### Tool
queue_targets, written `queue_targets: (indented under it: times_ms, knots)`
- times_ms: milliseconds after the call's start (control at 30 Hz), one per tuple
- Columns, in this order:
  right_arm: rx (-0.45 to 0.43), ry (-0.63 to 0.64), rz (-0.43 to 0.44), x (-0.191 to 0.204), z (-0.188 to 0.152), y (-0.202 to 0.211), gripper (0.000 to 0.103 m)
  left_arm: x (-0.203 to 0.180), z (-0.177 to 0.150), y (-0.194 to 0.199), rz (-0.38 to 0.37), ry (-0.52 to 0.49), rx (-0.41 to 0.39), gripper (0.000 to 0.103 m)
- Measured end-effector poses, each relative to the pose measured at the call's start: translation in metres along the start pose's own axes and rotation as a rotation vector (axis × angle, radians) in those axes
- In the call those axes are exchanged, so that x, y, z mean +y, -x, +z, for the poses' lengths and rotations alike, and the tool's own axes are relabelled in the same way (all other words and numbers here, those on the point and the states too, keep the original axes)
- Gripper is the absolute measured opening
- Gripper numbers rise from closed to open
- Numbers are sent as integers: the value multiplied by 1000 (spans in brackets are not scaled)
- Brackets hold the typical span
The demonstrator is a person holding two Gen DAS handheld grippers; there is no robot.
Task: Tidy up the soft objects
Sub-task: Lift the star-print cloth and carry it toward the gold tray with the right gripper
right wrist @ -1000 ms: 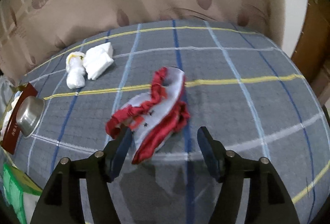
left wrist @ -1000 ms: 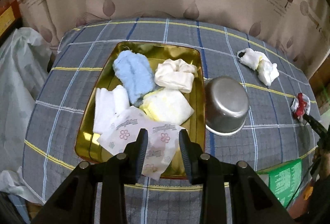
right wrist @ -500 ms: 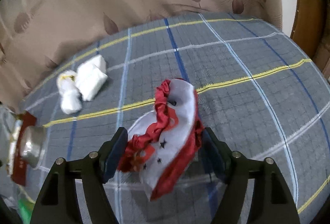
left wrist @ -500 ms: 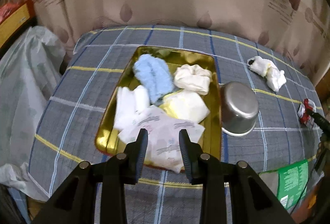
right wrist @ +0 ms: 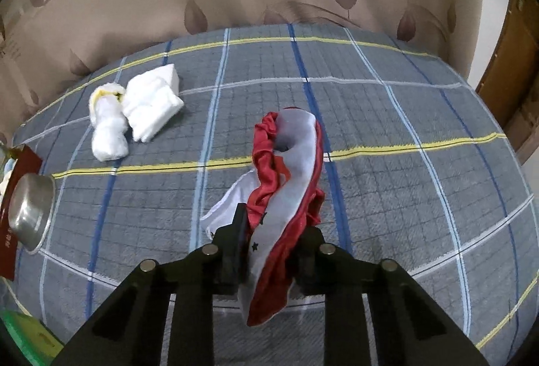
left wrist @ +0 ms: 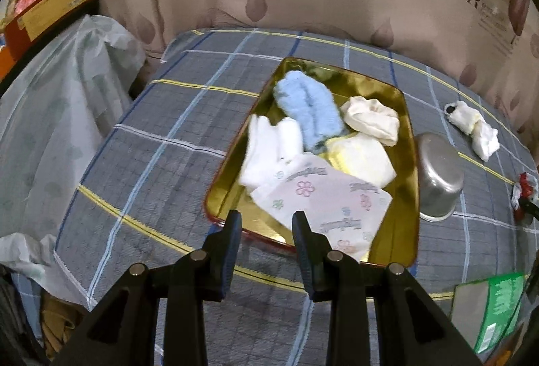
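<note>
Right claw clamped on cloth | left claw open, empty | tray at 9 o'clock | risk: loose tail snagged, slipped.

Dim indoor light, fisheye-bent edges, dark corners, glare on gold tray

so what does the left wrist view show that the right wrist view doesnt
Only the left wrist view shows inside the gold tray: the blue fuzzy cloth, the cream scrunchie and the floral packet, with the open left tool near the tray's front edge. Only the right wrist view shows the right tool shut on the red and white cloth. Both show the metal bowl and the white bundles.
</note>
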State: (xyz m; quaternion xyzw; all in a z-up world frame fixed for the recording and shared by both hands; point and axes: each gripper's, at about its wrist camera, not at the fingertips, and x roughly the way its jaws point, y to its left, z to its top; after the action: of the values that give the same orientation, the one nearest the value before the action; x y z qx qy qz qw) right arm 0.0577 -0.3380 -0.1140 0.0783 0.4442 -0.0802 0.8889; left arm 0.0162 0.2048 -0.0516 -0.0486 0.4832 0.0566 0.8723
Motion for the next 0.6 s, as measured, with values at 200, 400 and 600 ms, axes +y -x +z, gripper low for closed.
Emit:
queue_targets:
  times_ms: [200,400,600]
  knots:
    - [-9,27,43,21,1,25,21,13,-5,8,37,52,-46,32]
    - [-46,125,116,68,10,65,21,22,-9,7,115,59,-67,32]
    - [-69,246,247,143,14,100,21,31,-11,7,148,91,-77,32]
